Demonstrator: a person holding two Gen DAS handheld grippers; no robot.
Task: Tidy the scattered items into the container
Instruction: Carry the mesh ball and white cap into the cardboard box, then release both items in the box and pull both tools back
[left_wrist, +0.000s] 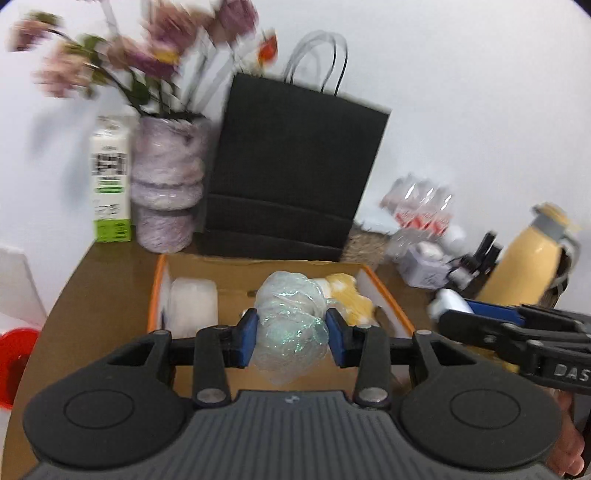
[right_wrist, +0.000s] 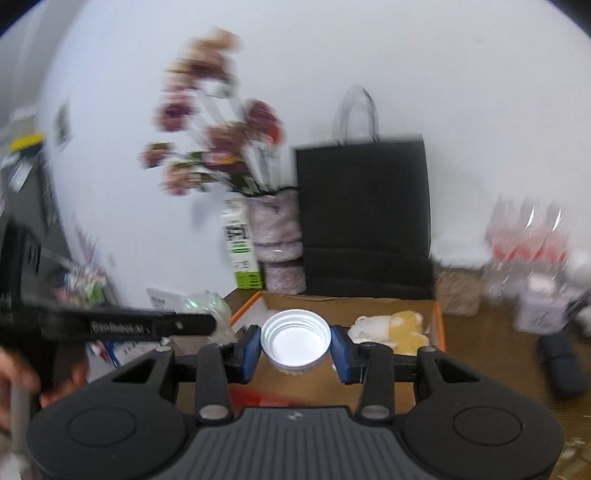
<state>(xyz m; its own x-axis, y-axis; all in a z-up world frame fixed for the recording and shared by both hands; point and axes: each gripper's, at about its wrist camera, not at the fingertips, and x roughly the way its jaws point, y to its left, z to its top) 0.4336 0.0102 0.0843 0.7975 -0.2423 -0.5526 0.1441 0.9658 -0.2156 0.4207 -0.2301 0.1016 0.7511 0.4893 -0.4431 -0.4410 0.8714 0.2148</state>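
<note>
Above the cardboard box (left_wrist: 258, 264), the left gripper (left_wrist: 290, 338) is clenching a crumpled plastic wrap (left_wrist: 291, 325) between its fingers, while the right gripper (right_wrist: 294, 349) is gripping a white lid (right_wrist: 295, 338) over the box's near edge.

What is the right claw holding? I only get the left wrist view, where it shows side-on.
Observer: The right claw grips a white screw lid, hollow side facing the camera.
Operator: Is it over the box?
Observer: Yes, it hangs above the cardboard box, near the yellow-and-white plush.
Operator: Anything under it?
Observer: Something red shows below the claw; too blurred to name.
</note>
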